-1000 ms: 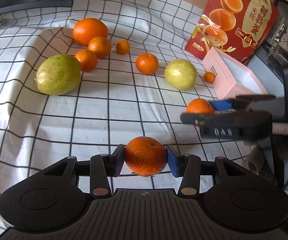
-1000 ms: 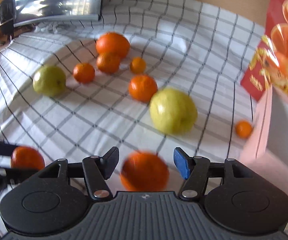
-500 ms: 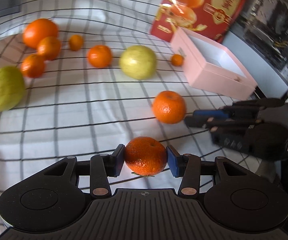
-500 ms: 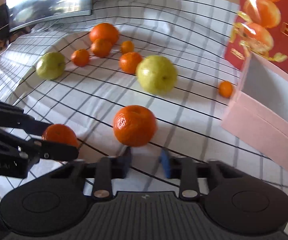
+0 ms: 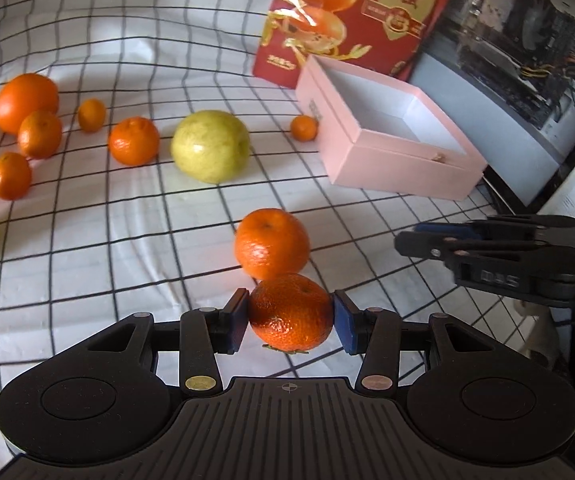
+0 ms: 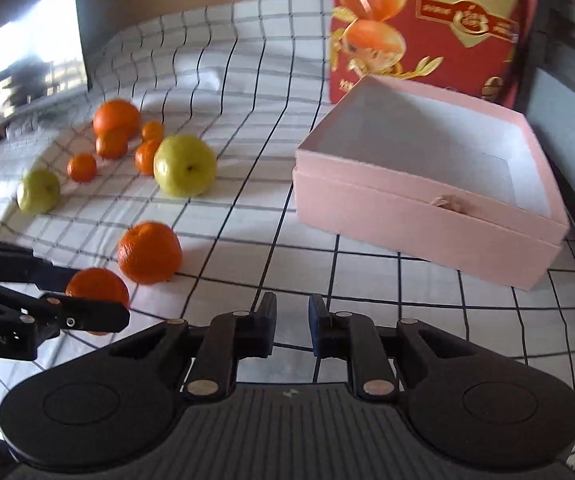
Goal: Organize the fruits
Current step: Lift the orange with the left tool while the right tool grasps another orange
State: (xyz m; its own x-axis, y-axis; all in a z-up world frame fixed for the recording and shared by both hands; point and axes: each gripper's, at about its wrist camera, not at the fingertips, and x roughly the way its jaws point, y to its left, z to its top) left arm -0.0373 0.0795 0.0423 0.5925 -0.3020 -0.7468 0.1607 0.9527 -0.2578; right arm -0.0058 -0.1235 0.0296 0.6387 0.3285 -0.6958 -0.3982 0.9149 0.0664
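Orange mandarin [image 5: 290, 312] sits clamped in your left claw [image 5: 290, 322], low over the surface, with the pink box [image 5: 391, 148] ahead and to its right. Your right claw [image 6: 292, 330] is clenched on nothing, nearer the box. Another mandarin [image 5: 271, 243] lies loose just beyond.

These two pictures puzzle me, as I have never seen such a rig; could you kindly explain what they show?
A person holds a two-finger gripper in each hand, and each picture comes from a camera on one gripper, looking along its fingers. The left gripper is shut on a mandarin. The right gripper is shut and empty. On the checked cloth lie another loose mandarin, more oranges, two green fruits, such as the nearer one, and an open pink box that looks empty. A red carton stands behind it.
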